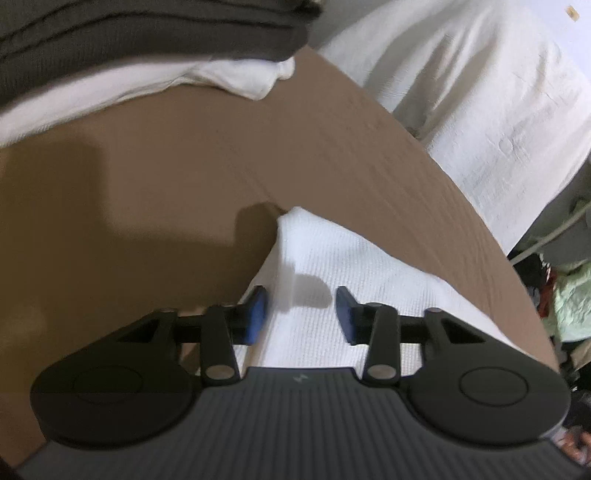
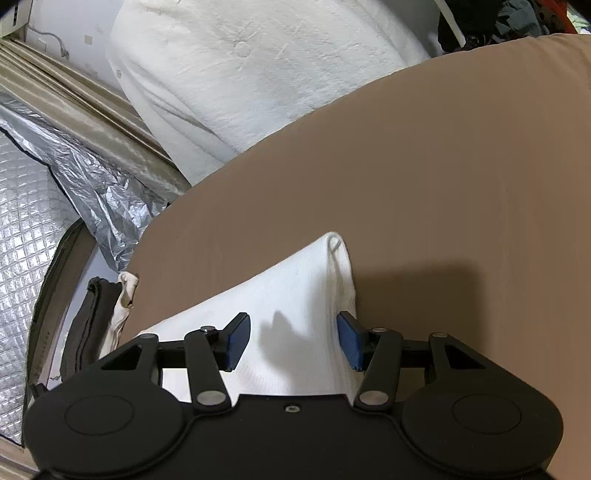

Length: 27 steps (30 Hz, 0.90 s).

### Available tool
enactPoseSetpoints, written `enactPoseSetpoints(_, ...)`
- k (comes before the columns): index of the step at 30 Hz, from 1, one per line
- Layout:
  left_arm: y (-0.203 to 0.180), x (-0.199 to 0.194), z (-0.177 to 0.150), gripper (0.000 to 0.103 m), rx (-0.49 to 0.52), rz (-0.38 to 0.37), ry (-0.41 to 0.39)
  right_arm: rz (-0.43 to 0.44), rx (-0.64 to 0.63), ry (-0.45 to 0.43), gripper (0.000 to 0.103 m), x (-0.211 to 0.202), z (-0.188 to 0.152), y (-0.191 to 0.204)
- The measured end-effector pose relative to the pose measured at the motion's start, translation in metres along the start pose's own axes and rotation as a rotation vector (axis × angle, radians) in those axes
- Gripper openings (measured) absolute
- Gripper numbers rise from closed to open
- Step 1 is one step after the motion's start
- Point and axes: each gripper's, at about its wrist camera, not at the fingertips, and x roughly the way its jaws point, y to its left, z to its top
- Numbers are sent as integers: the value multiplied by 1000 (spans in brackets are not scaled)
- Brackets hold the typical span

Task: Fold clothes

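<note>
A white waffle-textured cloth [image 1: 351, 258] lies folded on the tan sheet [image 1: 147, 166], its corner pointing away from me. My left gripper [image 1: 301, 314] hovers over the near part of this cloth. Its blue pads [image 1: 258, 310] stand apart, with only flat fabric below the gap. In the right wrist view the same white cloth [image 2: 295, 280] shows a small hanging loop at its far corner. My right gripper [image 2: 293, 341] is open above it, one pad near the cloth's right edge, nothing pinched.
A stack of dark grey folded clothes [image 1: 147, 33] rests on a white garment [image 1: 184, 81] at the far left. A white quilt [image 1: 480, 92] borders the tan sheet [image 2: 424, 184]. Silver foil padding [image 2: 74, 166] and dark fabric [image 2: 88, 325] lie off its edge.
</note>
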Motion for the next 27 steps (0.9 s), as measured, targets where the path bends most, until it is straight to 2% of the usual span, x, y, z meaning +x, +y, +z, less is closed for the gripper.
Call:
enactPoseSetpoints(1,-2,0,0,3,17,-10,1,-2,-4,1,57,0,-1,1)
enactPoseSetpoints(6,-9,-11,-1,3,54,-18,-46,-8,-20,1,57,-1,-2,5)
enactPoseSetpoints(9,-5,-6,2,6,25,-46,-46,-7,-25,4,57,-1,0,8)
enactPoseSetpoints(12,-6,4,0,6,45,10,-17,50,68,9,58,-4,0,5)
enactPoseSetpoints(14,-7,6,-1,3,63,18,-15,105,127,4,58,-6,1,1)
enactPoseSetpoints(18,-19,1,4,2,149,104,-78,35,49,-36,59,-3,4,3)
enactPoseSetpoints(21,-25,-3,15,2,164,131,-120,13,17,-17,59,14,9,-7)
enactPoseSetpoints(23,-29,2,21,2,166,137,-110,34,1,-5,59,27,16,-11)
enactPoseSetpoints(26,-28,13,21,2,174,154,-116,141,45,-23,59,37,27,-19)
enactPoseSetpoints(27,-28,17,20,2,177,161,-118,164,76,-35,53,40,30,-23)
